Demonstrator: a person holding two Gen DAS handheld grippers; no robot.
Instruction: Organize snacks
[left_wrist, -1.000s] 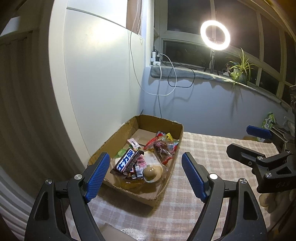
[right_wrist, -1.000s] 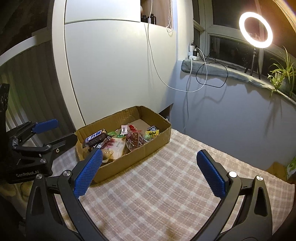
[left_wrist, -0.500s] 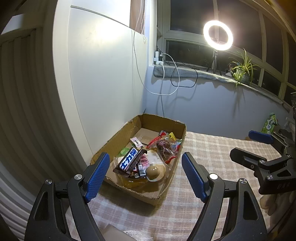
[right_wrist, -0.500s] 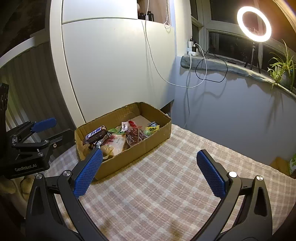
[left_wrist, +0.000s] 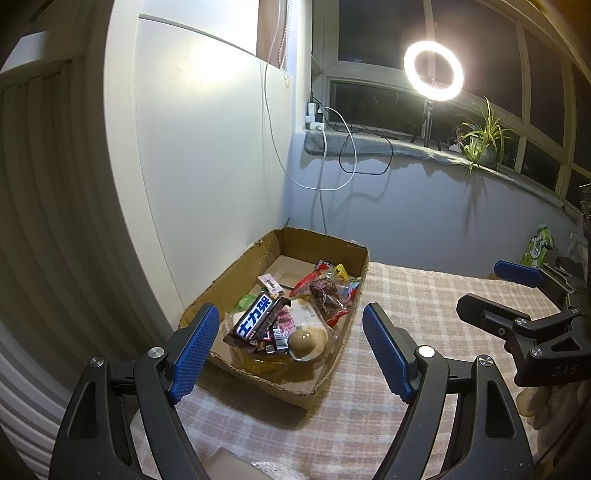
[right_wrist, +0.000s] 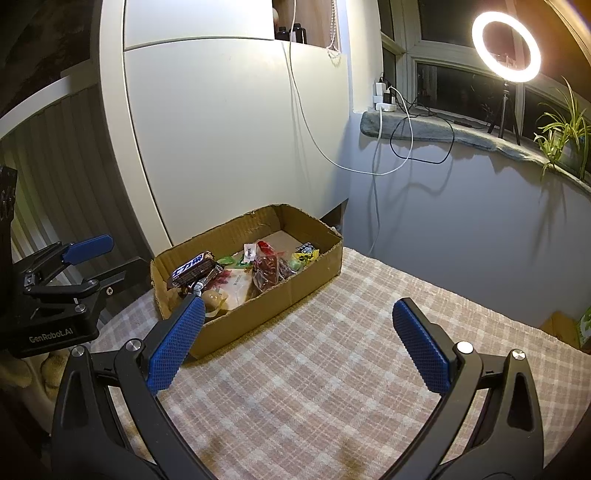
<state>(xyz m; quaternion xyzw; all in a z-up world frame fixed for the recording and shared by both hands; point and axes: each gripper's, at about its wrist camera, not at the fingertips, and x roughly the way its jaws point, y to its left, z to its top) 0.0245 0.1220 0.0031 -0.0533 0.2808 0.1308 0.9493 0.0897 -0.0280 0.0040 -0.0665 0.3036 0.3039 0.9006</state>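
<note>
The box (left_wrist: 317, 254) of snacks (left_wrist: 291, 314) lies at the surface's (right_wrist: 332, 369) far left corner, against the wall, its long axis running away along that left edge. The left hand-held gripper (left_wrist: 288, 350) hovers before the box, jaws spread wide, empty. The right hand-held gripper (right_wrist: 295, 347) hangs over bare checked cloth, equally spread, touching nothing.
</note>
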